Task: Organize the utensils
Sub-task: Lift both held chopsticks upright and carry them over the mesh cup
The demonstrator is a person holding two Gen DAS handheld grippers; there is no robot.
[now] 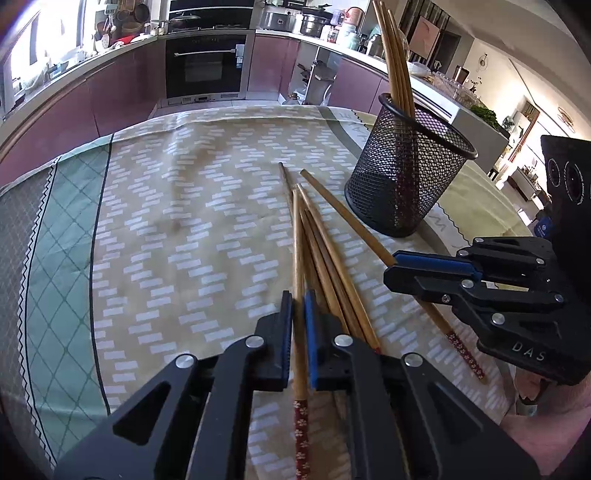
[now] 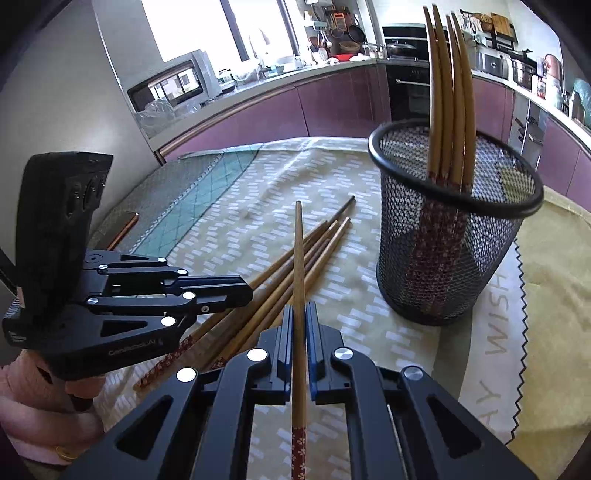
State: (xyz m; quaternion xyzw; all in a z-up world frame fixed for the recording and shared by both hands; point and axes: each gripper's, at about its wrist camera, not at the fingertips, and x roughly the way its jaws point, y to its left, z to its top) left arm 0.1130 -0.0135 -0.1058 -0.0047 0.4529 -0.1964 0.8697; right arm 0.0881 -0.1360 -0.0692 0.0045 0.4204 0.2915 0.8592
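Both claws grip a bamboo chopstick each — left claw [image 1: 298, 321], right claw [image 2: 300, 332]; red-patterned ends run off-frame. Loose wooden chopsticks [image 1: 325, 251] overlap on the worktop [image 1: 166, 221] beside the black mesh cup [image 1: 402, 173].

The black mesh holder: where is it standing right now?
The black mesh holder stands upright on the tablecloth, right of centre in both wrist views, just beyond the loose chopsticks, with several chopsticks standing in it.

Bright daylight from blown-out windows [image 2: 192, 27]; soft shadows on tablecloth [image 1: 192, 221]; sharp centre, fisheye-bent edges, dark vignetted corners.
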